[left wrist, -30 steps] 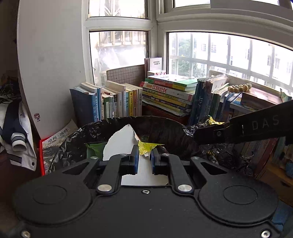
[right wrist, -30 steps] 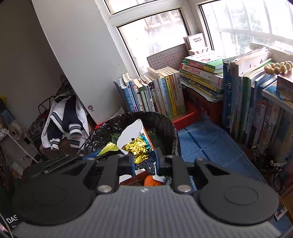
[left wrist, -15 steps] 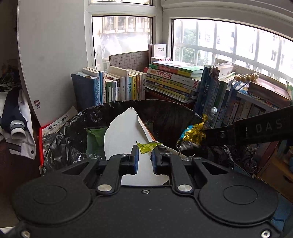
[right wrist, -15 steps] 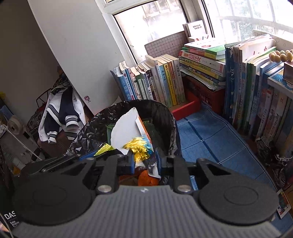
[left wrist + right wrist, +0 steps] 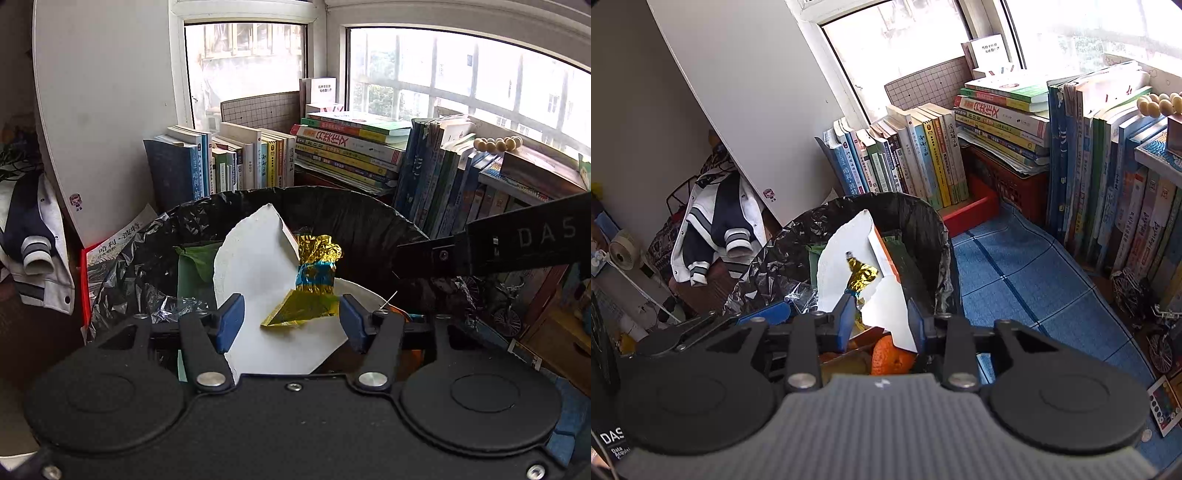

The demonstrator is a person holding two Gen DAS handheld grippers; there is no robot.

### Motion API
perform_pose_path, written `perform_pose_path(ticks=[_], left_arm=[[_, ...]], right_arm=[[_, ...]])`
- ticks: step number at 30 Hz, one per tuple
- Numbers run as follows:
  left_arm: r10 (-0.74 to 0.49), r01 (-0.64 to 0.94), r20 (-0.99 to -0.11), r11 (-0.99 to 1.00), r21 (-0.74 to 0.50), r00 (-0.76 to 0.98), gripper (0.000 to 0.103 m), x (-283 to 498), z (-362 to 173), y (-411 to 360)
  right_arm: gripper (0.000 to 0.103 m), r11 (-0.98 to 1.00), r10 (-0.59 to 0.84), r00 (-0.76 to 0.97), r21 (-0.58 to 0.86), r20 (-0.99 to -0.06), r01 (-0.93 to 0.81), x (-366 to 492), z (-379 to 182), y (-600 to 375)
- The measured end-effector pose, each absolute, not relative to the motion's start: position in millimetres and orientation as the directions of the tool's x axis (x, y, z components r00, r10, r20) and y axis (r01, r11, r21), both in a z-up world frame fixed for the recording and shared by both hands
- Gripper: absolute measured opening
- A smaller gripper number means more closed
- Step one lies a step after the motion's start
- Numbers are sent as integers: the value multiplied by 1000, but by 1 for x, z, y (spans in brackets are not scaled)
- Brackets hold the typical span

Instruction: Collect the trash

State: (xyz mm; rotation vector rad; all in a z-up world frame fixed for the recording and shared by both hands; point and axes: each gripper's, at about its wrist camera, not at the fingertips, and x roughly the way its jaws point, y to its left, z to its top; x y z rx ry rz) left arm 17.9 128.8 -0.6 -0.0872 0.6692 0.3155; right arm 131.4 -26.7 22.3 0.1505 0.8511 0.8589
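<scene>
"DAS" reads in white on the right tongs (image 5: 879,319), whose jaws, like those of the left tongs (image 5: 288,323), have just opened and grip nothing, the gold wrapper (image 5: 301,308) lying loose on white cardboard (image 5: 255,273) in the bin (image 5: 351,218).

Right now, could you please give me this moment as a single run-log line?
left gripper: jaws just opened, empty | right gripper: jaws just opened, empty | crumpled gold foil wrappers: on white torn paper | black-lined trash bin
</scene>
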Motion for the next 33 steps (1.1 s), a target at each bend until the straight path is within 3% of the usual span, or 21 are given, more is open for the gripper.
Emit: perform_pose_path(ticks=[11, 23, 33], left_arm=[[236, -292, -618, 956, 11, 750, 72, 15, 3, 124], [211, -259, -612, 966, 11, 762, 77, 12, 8, 119], [160, -203, -599, 979, -4, 784, 80, 4, 18, 109]], right_arm=[[65, 674, 710, 390, 404, -587, -619, 126, 28, -32], [79, 690, 698, 450, 354, -557, -632, 122, 41, -45], [87, 734, 616, 499, 213, -610, -645, 113, 53, -61]])
